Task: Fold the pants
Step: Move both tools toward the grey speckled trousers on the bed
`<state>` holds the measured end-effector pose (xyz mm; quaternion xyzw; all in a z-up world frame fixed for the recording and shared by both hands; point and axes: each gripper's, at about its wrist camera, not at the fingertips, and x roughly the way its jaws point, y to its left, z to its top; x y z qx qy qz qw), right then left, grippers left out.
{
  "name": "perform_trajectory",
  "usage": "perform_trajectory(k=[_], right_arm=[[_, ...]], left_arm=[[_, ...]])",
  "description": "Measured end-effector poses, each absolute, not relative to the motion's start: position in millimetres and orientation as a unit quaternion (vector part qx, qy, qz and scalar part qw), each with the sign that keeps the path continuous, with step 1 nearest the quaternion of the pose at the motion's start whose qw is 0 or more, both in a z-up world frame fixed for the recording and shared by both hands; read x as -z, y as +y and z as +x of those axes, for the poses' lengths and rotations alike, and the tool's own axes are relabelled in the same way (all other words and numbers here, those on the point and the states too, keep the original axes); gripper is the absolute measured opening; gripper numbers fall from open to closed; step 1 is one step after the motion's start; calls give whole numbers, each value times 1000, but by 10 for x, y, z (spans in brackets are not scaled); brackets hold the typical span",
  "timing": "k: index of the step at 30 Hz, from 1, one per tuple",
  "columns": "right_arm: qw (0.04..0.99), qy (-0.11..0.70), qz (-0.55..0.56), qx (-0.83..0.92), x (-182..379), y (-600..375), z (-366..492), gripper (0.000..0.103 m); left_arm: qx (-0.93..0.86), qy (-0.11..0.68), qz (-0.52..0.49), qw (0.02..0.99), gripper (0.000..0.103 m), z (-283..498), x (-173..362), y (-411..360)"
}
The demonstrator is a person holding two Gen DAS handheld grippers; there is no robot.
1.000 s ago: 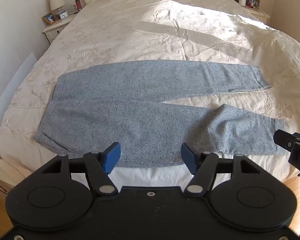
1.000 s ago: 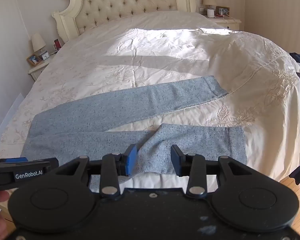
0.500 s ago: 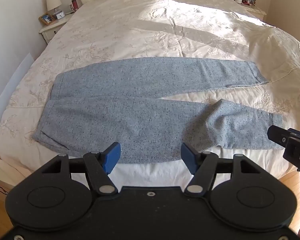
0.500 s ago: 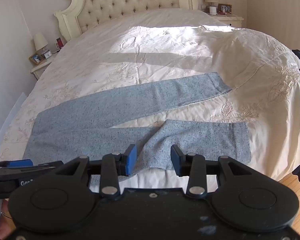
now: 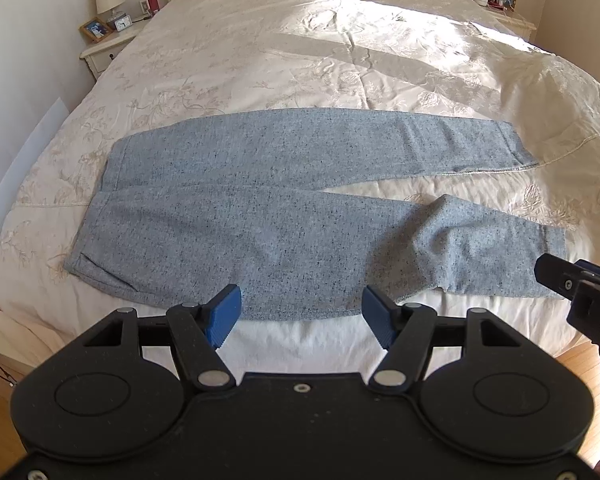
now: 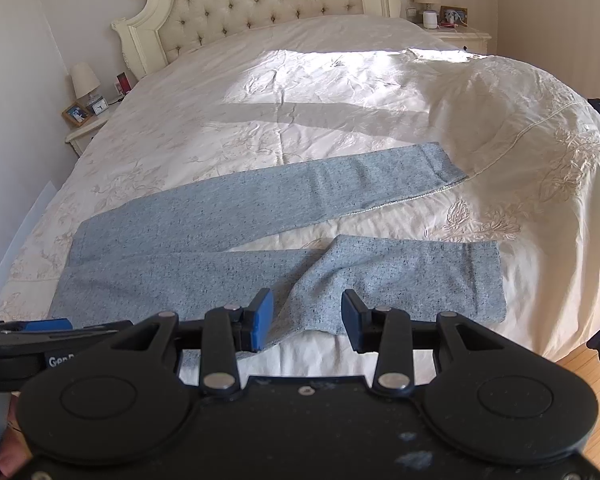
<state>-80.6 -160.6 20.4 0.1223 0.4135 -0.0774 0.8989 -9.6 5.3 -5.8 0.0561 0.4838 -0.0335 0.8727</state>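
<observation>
Now we see almost no change from a second ago: the pants (image 5: pixel 284 216) lie in the same spread shape on the bed (image 5: pixel 340 60), and only the left view has crept a little nearer and higher over them. We take that to mean folding has not begun, and both hands are poised at the near edge before a first grasp.

We hold the left claw (image 5: pixel 300 316) tilted steeply down over the foot of the bed. Its blue pads (image 5: pixel 222 316) stand wide apart with nothing between them, so it is released. Just beyond its tips lies the near edge of the pants, with the waistband ahead and to the left and the cuffs far to the right.

We hold the right claw (image 6: pixel 306 318) beside it, angled down the same way and not moving. It is also released, its pads apart and empty. Directly past its tips the near leg has a raised crease, and that leg's cuff lies ahead to the right. The far leg runs farther ahead, splayed away from the near one, with bare quilt showing between them.

We judge that the legs must be brought together first, likely by lifting the near leg over onto the far one.
</observation>
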Motion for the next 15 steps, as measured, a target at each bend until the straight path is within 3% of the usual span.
perform_trajectory(k=[15], right_arm=[[894,426,119,72,-175,-1627,-743,40]], left_arm=[[30,485,58,872,69,-73,87,47]])
